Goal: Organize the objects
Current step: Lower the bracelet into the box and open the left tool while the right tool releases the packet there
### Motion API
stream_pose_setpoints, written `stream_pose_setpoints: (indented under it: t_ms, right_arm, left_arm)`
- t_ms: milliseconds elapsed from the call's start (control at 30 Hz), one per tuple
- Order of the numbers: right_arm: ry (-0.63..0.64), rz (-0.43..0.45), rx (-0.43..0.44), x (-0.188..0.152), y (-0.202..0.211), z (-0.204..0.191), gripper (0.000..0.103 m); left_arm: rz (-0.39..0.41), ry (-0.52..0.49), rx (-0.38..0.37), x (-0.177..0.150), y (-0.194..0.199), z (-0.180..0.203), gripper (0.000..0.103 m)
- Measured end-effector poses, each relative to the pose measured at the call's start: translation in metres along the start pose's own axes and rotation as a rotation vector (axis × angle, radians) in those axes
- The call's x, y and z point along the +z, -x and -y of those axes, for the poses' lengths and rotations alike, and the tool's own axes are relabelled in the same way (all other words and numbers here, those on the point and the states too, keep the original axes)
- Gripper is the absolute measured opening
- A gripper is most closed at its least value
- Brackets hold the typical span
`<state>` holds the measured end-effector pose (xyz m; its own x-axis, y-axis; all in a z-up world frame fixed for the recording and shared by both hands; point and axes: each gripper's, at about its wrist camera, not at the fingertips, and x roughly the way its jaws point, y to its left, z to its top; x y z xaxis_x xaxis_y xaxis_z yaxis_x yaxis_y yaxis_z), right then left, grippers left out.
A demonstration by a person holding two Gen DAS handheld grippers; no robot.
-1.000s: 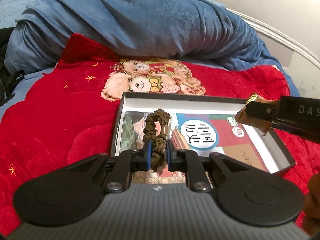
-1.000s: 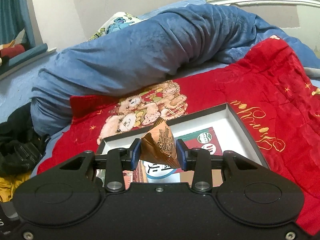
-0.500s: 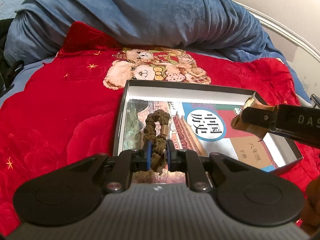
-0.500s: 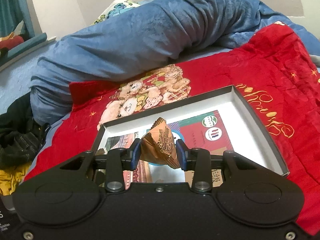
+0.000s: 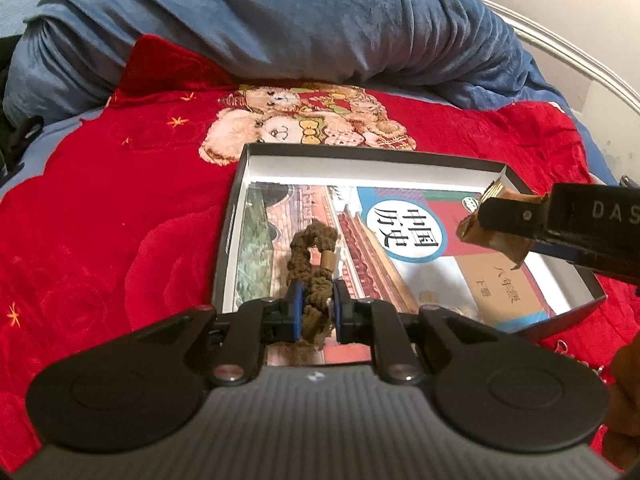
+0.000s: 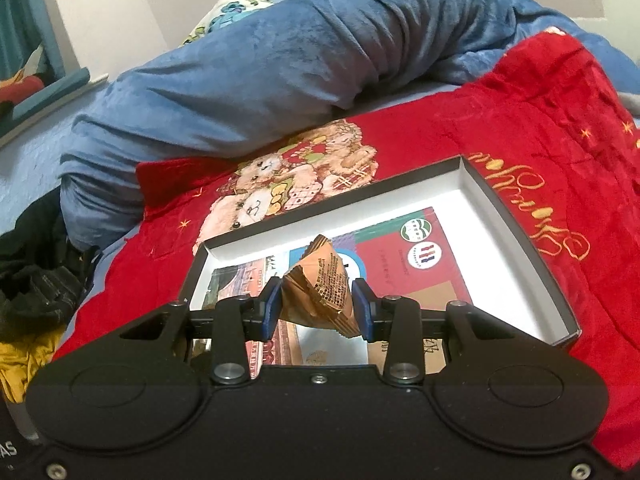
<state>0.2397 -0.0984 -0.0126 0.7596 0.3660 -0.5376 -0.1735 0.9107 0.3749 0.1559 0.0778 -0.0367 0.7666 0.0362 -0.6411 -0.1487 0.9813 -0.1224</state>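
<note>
A shallow dark box (image 5: pixel 360 152) with white inner walls lies on the red blanket, and a colourful book (image 5: pixel 404 240) lies flat inside it. My left gripper (image 5: pixel 314 314) is shut on a brown braided cord bracelet (image 5: pixel 310 256), held over the box's left part. My right gripper (image 6: pixel 316 306) is shut on a crinkled orange-brown snack packet (image 6: pixel 320 288), held above the box (image 6: pixel 516 236). The right gripper (image 5: pixel 500 216) also shows in the left wrist view over the box's right side.
A red blanket with a bear print (image 5: pixel 100 208) covers the bed. A rolled blue quilt (image 5: pixel 260 20) lies behind the box. Dark and yellow clothes (image 6: pixel 28 292) lie at the left. A white headboard rail (image 5: pixel 560 52) runs at the right.
Both grippers have moved forward and lower over the box with their objects still held. The box now looks larger and nearer in both views.
</note>
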Motion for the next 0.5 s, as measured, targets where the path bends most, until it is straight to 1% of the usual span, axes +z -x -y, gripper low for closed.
stream_pose_setpoints:
  t_ms: [100, 267, 367, 500]
  right_arm:
    - [-0.004, -0.007, 0.001, -0.001, -0.003, 0.001, 0.036]
    - [0.025, -0.035, -0.002, -0.007, -0.009, -0.008, 0.036]
    - [0.066, -0.058, -0.015, -0.012, -0.015, -0.019, 0.036]
    - [0.099, -0.08, -0.004, -0.021, -0.017, -0.03, 0.037]
  left_arm:
    - [-0.006, 0.008, -0.001, -0.001, -0.001, -0.001, 0.019]
    - [-0.02, 0.002, 0.038, -0.002, 0.003, -0.001, 0.019]
    - [-0.04, 0.02, 0.02, -0.004, 0.004, -0.002, 0.019]
    - [-0.049, -0.011, 0.042, -0.007, 0.003, 0.004, 0.019]
